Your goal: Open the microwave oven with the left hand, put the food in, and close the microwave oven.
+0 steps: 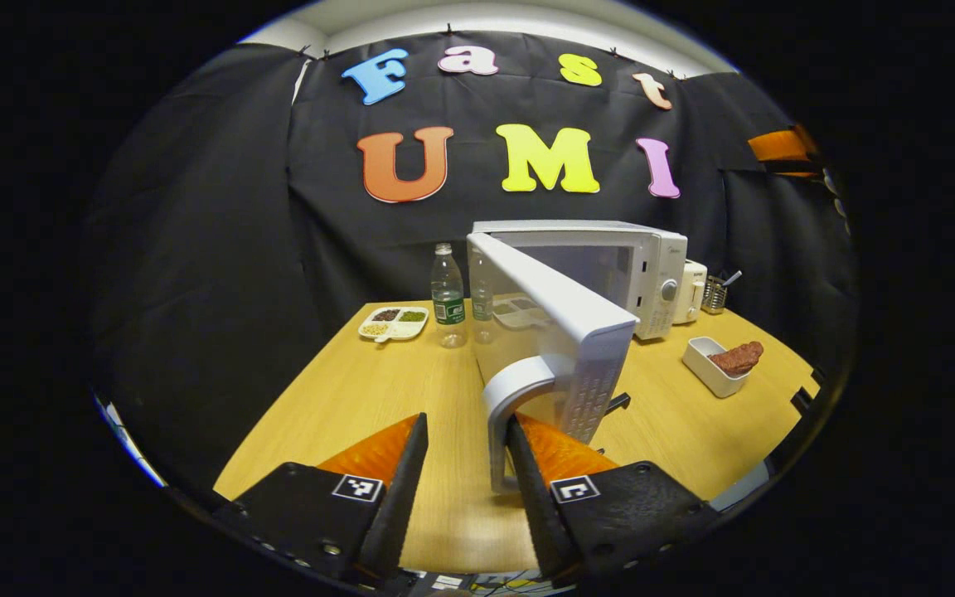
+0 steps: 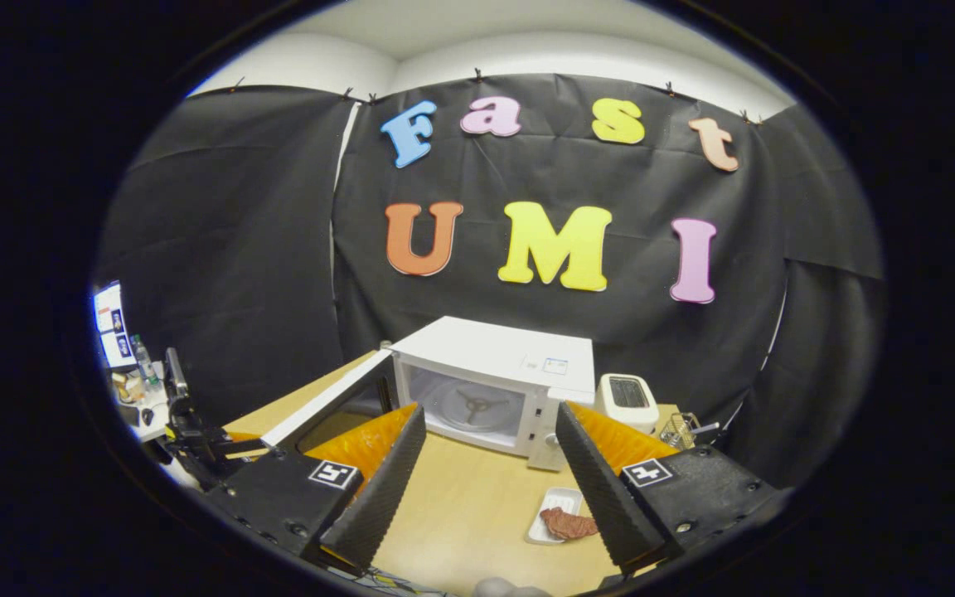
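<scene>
Currently: microwave door swung open, my left gripper spread beside its handle, gripping nothing; next, my empty wide-open right gripper fetches the meat dish at its five o'clock.

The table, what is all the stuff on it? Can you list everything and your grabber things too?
microwave: one, white, back of the table, door swung open, cavity empty
food dish: one, white, brown food in it, on the table right of the open door
snack tray: one, white, divided, far left of the table
water bottle: one, clear, beside the snack tray
toaster: one, white, right of the microwave
wire rack: one, metal, beside the toaster
table: one, light wood
left gripper: black and orange, open, by the door handle
right gripper: black and orange, open
</scene>
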`<state>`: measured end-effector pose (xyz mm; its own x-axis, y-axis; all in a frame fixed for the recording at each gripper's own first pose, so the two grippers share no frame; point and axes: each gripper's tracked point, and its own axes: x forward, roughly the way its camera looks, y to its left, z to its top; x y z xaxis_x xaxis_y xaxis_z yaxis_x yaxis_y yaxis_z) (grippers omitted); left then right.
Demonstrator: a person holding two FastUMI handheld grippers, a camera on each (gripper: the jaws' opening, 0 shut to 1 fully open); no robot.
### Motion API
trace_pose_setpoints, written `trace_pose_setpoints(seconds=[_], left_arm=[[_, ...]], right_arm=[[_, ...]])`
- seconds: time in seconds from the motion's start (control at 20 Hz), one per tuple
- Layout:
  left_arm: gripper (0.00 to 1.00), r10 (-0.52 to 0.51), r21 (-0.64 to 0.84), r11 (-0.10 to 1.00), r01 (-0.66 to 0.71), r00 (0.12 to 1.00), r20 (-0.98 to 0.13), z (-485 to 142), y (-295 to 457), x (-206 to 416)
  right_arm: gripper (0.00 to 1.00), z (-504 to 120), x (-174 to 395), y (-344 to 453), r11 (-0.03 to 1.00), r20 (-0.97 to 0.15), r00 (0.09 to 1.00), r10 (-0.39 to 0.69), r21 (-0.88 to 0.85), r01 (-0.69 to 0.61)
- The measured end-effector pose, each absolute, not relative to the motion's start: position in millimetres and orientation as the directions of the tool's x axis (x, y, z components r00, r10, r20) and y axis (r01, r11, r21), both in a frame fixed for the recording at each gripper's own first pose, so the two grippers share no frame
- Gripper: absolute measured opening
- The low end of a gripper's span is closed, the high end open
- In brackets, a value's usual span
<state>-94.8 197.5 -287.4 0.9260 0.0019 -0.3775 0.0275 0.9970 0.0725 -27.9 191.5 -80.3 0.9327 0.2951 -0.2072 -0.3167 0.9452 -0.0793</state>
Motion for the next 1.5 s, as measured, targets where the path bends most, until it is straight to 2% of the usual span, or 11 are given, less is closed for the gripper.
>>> trace_pose_setpoints(seconds=[0.1, 0.25, 0.6, 0.85, 0.95, 1.0, 1.1, 1.3, 1.35, 1.45, 1.5], left_arm=[[0.82, 0.032, 0.094, 0.996, 0.006, 0.920, -0.390, -291.7, 209.4, -103.4], [0.92, 0.107, 0.111, 0.991, -0.068, 0.912, -0.396, -290.9, 233.1, -111.3], [0.92, 0.210, 0.136, 0.976, -0.171, 0.899, -0.383, -264.7, 252.4, -132.5], [0.92, 0.192, 0.096, 0.981, -0.169, 0.924, -0.331, -204.7, 217.4, -134.7], [0.92, 0.149, 0.063, 0.989, -0.136, 0.940, -0.307, -177.7, 185.2, -123.6], [0.92, 0.127, 0.055, 0.992, -0.116, 0.949, -0.289, -165.9, 171.0, -117.7], [0.92, 0.099, 0.045, 0.995, -0.091, 0.963, -0.252, -141.3, 142.7, -104.2], [0.92, 0.072, 0.000, 0.997, -0.074, 0.977, -0.203, -103.9, 95.1, -71.3], [0.92, 0.071, -0.006, 0.997, -0.074, 0.978, -0.198, -97.6, 85.2, -64.0], [0.92, 0.088, 0.004, 0.996, -0.089, 0.977, -0.193, -90.4, 71.6, -53.0], [0.92, 0.101, 0.013, 0.995, -0.101, 0.975, -0.196, -87.2, 66.0, -48.9]], right_arm=[[1.00, -87.7, -25.7, 185.0, 0.948, -0.210, 0.935, 0.287, -0.080, -0.309], [1.00, -115.8, -23.0, 166.9, 0.958, -0.253, 0.931, 0.262, -0.051, -0.284], [1.00, -187.9, -7.6, 96.5, 0.982, -0.349, 0.923, 0.164, -0.032, -0.187], [1.00, -277.3, -3.8, 37.1, 0.994, -0.478, 0.872, 0.109, 0.058, -0.092], [1.00, -313.2, -1.8, 27.4, 0.991, -0.531, 0.837, 0.129, 0.110, -0.083], [0.91, -327.9, -0.4, 25.0, 0.987, -0.554, 0.819, 0.148, 0.138, -0.084], [1.00, -348.5, 7.2, 23.1, 0.980, -0.578, 0.797, 0.178, 0.179, -0.090], [1.00, -379.5, 36.5, 26.9, 0.960, -0.597, 0.757, 0.264, 0.235, -0.150], [0.87, -387.1, 44.4, 28.0, 0.952, -0.602, 0.744, 0.289, 0.260, -0.160], [0.84, -400.8, 58.0, 34.1, 0.928, -0.613, 0.708, 0.351, 0.328, -0.176], [0.93, -406.2, 62.7, 36.6, 0.915, -0.620, 0.686, 0.381, 0.359, -0.184]])
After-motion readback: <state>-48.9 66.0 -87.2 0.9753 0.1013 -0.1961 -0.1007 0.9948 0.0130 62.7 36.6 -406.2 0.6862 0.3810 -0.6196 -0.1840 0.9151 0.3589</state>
